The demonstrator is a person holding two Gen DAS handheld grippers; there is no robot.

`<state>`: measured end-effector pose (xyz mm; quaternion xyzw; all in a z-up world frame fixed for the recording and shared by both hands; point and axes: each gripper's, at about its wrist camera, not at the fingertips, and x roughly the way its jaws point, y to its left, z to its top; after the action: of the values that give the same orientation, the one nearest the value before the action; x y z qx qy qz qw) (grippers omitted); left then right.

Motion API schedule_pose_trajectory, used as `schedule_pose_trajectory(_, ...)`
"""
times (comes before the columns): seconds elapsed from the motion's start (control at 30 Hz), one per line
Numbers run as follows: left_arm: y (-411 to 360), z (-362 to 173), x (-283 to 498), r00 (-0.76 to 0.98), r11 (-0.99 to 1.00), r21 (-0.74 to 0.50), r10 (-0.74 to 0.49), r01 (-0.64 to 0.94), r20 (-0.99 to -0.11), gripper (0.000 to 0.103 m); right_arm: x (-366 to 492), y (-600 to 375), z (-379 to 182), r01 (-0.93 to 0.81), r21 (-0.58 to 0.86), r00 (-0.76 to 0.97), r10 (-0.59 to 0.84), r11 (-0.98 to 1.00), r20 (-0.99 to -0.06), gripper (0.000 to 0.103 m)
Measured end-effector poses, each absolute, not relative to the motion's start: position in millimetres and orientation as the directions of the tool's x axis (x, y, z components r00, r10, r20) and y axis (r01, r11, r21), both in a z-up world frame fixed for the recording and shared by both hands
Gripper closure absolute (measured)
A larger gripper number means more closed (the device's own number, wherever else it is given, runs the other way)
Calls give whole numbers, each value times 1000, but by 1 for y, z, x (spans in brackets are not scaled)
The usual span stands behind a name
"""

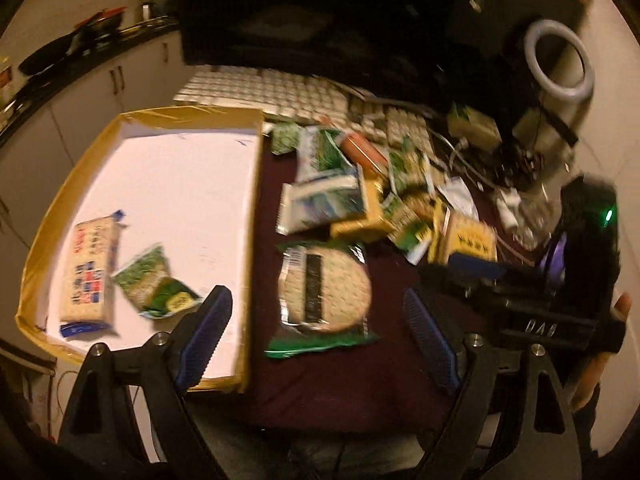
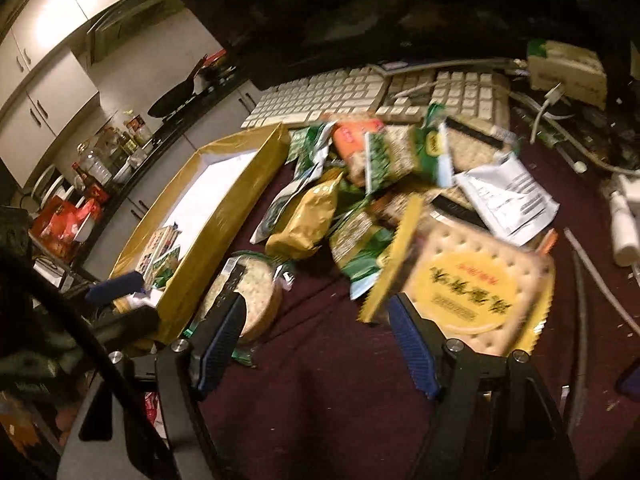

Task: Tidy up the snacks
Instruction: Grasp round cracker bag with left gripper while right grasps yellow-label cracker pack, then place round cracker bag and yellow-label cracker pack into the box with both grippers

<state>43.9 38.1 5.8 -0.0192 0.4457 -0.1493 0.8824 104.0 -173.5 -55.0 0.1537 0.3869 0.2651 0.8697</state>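
Note:
A shallow yellow-rimmed box (image 1: 252, 208) with a white floor lies at the left and holds a tall cracker pack (image 1: 89, 268) and a green snack pack (image 1: 154, 280). My left gripper (image 1: 318, 332) is open, hovering over a round cracker pack (image 1: 324, 288) in green wrap on the dark red cloth. A heap of snack packs (image 1: 360, 192) lies behind it. In the right wrist view my right gripper (image 2: 316, 332) is open with nothing between its fingers. The round cracker pack (image 2: 256, 292) sits by its left finger and a square yellow cracker pack (image 2: 476, 280) by its right finger. The box (image 2: 224, 216) stands to the left.
A white keyboard (image 2: 344, 92) lies behind the heap, under a dark monitor (image 1: 320, 16). Cables (image 2: 580, 152), a white receipt (image 2: 508, 196) and a ring light (image 1: 560, 64) crowd the right side. A hand (image 1: 612, 344) holds the other gripper at the right. Kitchen counters lie beyond the table's left edge.

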Motion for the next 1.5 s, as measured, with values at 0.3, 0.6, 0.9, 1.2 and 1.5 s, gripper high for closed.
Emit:
schedule_pose_trajectory(0.3,-8,-28,84,412,937,-38,-189,348,-892,15,109,-188,-50,-319,423,614,525,848,-589,29)
schedule_pose_trajectory(0.6,-19,-54,97,372,942,43,-89,333,-924,16,155,-200,-41,-233,310,658,384,922,-648,29)
schedule_pose_trajectory(0.9,-16,-53,84,357,939,-45,-173,340,-918,26,136,-208,-67,-218,381,572,434,899,-696,29)
schedule_pose_trajectory(1.2,-23,-59,81,382,942,12,-124,334,-916,26,116,-181,-72,-281,269,538,383,921,-751,29)
schedule_pose_trajectory(1.5,-18,-54,76,391,943,-40,-175,329,-904,26,111,-172,-85,-286,166,521,299,944,-799,34)
